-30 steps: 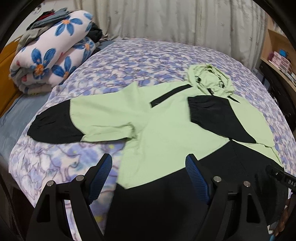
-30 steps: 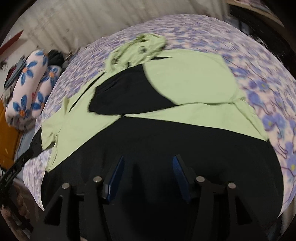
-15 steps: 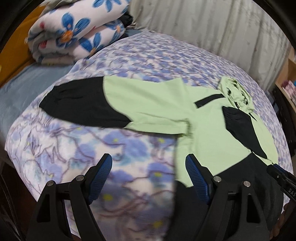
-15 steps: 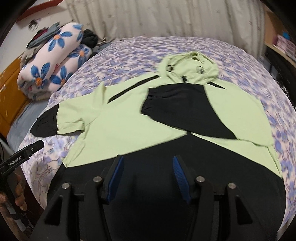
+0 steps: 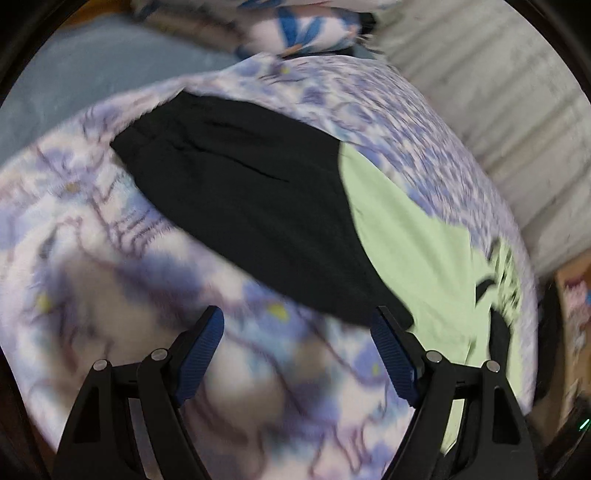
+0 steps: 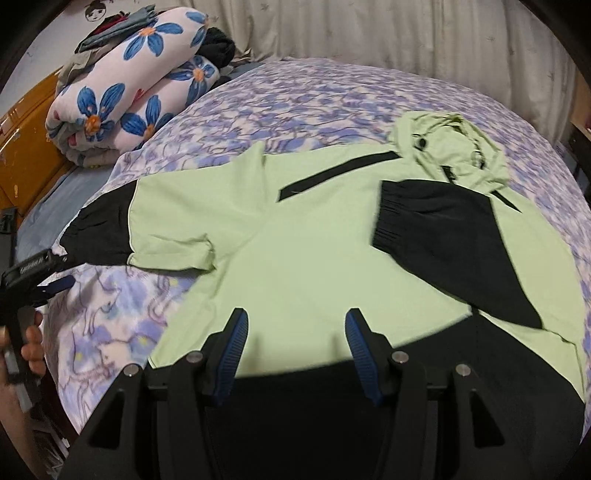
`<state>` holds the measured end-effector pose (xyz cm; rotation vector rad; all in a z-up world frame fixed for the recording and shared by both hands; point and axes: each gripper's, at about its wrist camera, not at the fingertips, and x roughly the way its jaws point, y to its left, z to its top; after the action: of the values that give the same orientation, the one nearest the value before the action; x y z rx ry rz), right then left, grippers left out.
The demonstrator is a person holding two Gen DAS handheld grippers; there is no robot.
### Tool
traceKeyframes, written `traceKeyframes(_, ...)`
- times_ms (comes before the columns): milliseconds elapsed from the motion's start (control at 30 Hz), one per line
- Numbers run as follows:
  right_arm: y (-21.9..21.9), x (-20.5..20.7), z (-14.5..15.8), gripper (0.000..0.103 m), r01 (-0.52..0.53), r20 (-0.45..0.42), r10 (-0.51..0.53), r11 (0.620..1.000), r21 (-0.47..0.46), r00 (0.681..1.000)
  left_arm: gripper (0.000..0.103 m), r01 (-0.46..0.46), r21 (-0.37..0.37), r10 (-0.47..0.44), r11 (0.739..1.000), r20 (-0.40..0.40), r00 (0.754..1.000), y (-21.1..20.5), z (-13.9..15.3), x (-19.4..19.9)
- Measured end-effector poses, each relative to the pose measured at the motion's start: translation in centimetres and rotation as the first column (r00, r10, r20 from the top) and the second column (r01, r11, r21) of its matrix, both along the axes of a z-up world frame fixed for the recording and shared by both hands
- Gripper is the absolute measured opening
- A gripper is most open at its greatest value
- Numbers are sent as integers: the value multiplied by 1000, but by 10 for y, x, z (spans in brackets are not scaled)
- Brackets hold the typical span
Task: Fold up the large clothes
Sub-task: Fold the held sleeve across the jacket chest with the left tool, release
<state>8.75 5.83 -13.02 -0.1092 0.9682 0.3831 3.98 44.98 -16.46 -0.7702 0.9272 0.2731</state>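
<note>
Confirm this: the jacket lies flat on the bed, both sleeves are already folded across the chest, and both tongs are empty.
Only one sleeve is folded across the jacket; the other sleeve lies stretched out on the bed, as the right wrist view shows. Both tongs are empty.

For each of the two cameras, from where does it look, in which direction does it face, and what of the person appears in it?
Left wrist: sits on the left tongs, facing down at the black sleeve of the green hoodie on the floral bedspread; only the tongs show, open and empty.
Right wrist: sits on the right tongs, facing down across the hoodie's body toward the curtain; the left tongs and the hand holding them show at the left edge.
Shared: the outstretched black sleeve, hoodie, bedspread, rolled flowered blanket.
</note>
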Motion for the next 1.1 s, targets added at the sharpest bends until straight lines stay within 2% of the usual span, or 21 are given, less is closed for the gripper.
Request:
traceKeyframes(67,10,6,-3,54,-11,-4,11,1000,0,1000,80,-33,-63,34,997,23,999,16,-9,7)
traceKeyframes(133,17,10,-6,54,-18,-6,18,1000,-2,1000,80,-57,-86,61,995,46,997,26,-14,13)
traceKeyframes(267,27,16,-15,54,-31,-26,30,1000,-6,999,80,-96,-80,100,992,51,994,35,-24,31)
traceKeyframes(333,29,19,-21,54,-31,-44,31,999,-5,999,76,-111,-28,112,993,35,993,33,-24,40)
traceKeyframes(367,30,19,-22,54,-31,-49,30,1000,-4,998,61,-120,18,119,993,18,993,31,-23,43)
traceKeyframes(400,29,19,-25,54,-29,-57,29,1000,-1,998,37,-127,62,128,990,-4,992,31,-21,45)
traceKeyframes(433,28,18,-26,54,-29,-62,29,1000,2,998,26,-134,114,139,984,-32,990,30,-20,49)
traceKeyframes(467,27,18,-27,54,-28,-65,28,1000,4,997,12,-136,123,141,983,-33,989,31,-18,49)
traceKeyframes(533,23,17,-28,54,-27,-68,27,1000,3,997,8,-155,126,159,980,-29,987,29,-13,51)
traceKeyframes(600,16,15,-27,54,-20,-68,21,1000,8,997,5,-147,191,155,970,-27,988,17,0,55)
traceKeyframes(667,7,13,-25,54,-5,-67,7,1000,21,998,5,-118,271,119,955,10,993,-2,25,58)
traceKeyframes(767,-9,12,-21,54,14,-63,-11,999,42,998,5,-60,343,31,937,89,996,-44,67,65)
traceKeyframes(833,-23,10,-18,54,35,-56,-32,998,59,998,5,-12,375,-45,927,143,989,-76,94,68)
traceKeyframes(967,-50,8,-14,54,78,-50,-74,993,87,996,5,110,420,-209,901,199,957,-144,133,79)
traceKeyframes(1100,-85,7,-14,55,137,-52,-132,984,114,990,5,261,439,-374,860,193,907,-219,145,90)
